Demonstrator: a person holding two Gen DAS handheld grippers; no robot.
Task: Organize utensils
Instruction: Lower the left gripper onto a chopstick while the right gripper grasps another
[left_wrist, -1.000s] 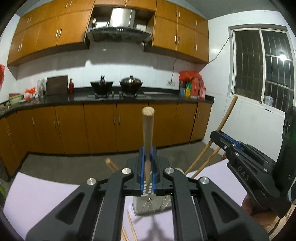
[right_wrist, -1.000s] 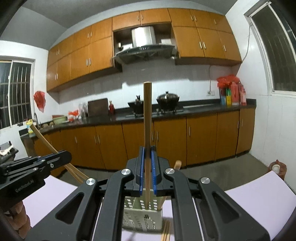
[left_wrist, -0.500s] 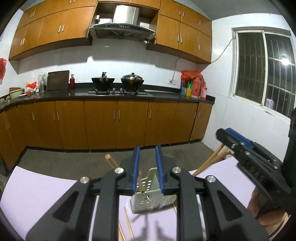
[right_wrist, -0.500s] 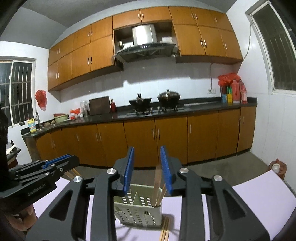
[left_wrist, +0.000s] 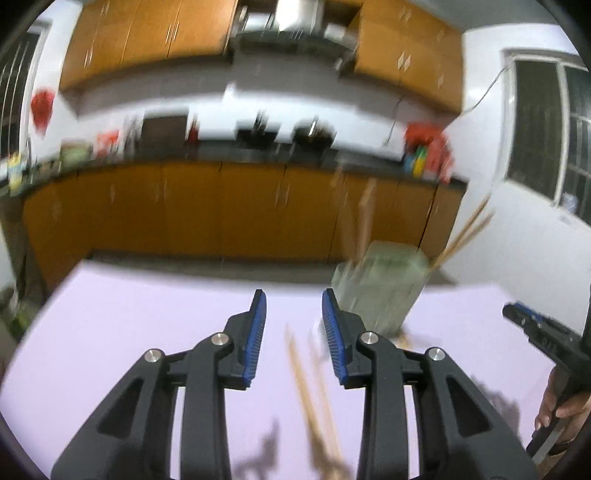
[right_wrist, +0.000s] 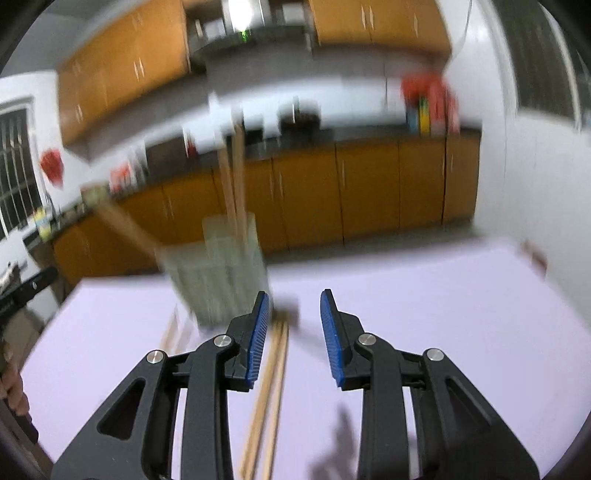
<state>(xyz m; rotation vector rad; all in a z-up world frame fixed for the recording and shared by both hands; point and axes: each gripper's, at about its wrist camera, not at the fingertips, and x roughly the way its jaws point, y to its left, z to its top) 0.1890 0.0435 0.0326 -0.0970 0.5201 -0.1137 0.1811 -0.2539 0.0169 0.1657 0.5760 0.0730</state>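
Wooden chopsticks (right_wrist: 267, 387) flat on lilac table (right_wrist: 424, 295) — perforated plastic caddy (right_wrist: 218, 280) beside.

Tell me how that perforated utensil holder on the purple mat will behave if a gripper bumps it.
The utensil holder looks like thin plastic, so probably light and easy to slide on the smooth mat. It stands tall and narrow, with long chopsticks leaning above its rim, so a bump up high may well tip it.

Pale lilac table (left_wrist: 147, 314). Translucent greenish-white utensil caddy (left_wrist: 384, 284), blurred, pattern unclear. Light tan wooden chopsticks (right_wrist: 271, 387) on the table, more in the caddy. Black grippers with ribbed blue pads (left_wrist: 255, 336). Orange-brown cabinets (right_wrist: 369, 192), dark countertop (left_wrist: 258, 155), white walls.
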